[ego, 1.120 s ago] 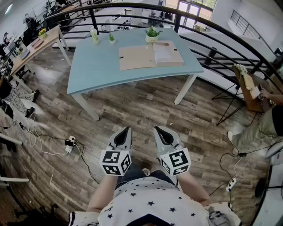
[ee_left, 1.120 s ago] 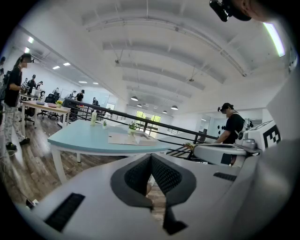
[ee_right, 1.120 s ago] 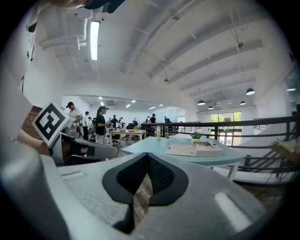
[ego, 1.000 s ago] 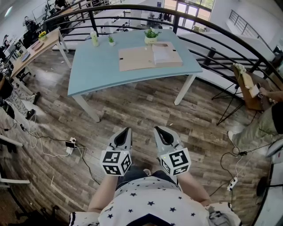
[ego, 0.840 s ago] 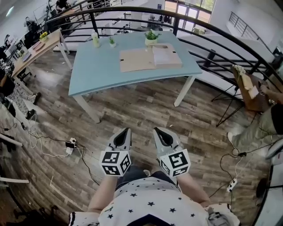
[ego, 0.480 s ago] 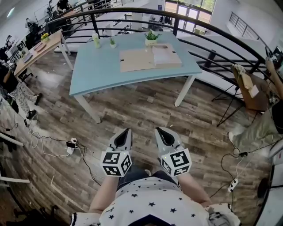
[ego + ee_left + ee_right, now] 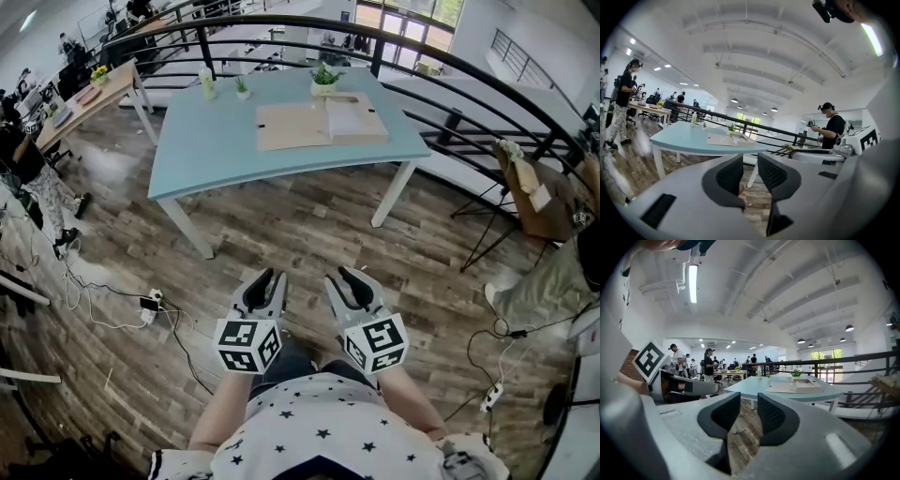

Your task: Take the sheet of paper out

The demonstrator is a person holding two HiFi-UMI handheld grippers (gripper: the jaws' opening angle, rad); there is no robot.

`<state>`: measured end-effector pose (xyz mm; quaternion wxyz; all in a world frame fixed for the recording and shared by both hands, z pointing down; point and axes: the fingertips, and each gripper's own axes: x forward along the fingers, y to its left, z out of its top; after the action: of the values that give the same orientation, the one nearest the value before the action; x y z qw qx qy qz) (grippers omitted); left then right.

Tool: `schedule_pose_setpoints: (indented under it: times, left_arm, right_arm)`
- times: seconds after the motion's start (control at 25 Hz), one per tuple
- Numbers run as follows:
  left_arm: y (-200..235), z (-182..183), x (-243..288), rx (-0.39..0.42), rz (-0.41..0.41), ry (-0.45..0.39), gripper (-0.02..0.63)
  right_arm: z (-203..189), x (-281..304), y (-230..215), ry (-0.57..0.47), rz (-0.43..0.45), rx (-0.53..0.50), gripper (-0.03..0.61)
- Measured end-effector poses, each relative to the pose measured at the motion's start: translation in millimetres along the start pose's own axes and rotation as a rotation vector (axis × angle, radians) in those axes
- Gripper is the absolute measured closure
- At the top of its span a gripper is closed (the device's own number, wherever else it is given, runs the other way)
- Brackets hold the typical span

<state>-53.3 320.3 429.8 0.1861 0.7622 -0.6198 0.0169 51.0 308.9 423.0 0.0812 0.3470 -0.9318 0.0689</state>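
Your left gripper (image 7: 264, 279) and right gripper (image 7: 351, 277) have just been opening: the jaws of each stand partly apart, with nothing between them. Keep them so and walk up to the blue table (image 7: 206, 145), well ahead. The white sheet of paper (image 7: 344, 118) lies flat in an open tan box (image 7: 292, 127) near the table's far right corner.

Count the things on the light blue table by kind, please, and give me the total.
Potted plants: 2
Pale green bottle: 1
Flat brown sheet: 1
Brown box with white paper: 1
Total: 5
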Motion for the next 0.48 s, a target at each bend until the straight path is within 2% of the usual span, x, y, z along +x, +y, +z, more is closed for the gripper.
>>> schedule_pose_setpoints:
  times: [0.2, 0.48]
  left_arm:
    - [-2.9, -1.6, 13.0, 0.004, -0.010, 0.015, 0.472]
    - [-0.6, 5.7, 36.9, -0.012, -0.027, 0.005, 0.463]
  right_arm:
    - [-1.9, 4.4, -11.9, -0.003, -0.009, 0.011, 0.401]
    - [-6.4, 17.3, -31.4, 0.011, -0.012, 0.025, 0.377]
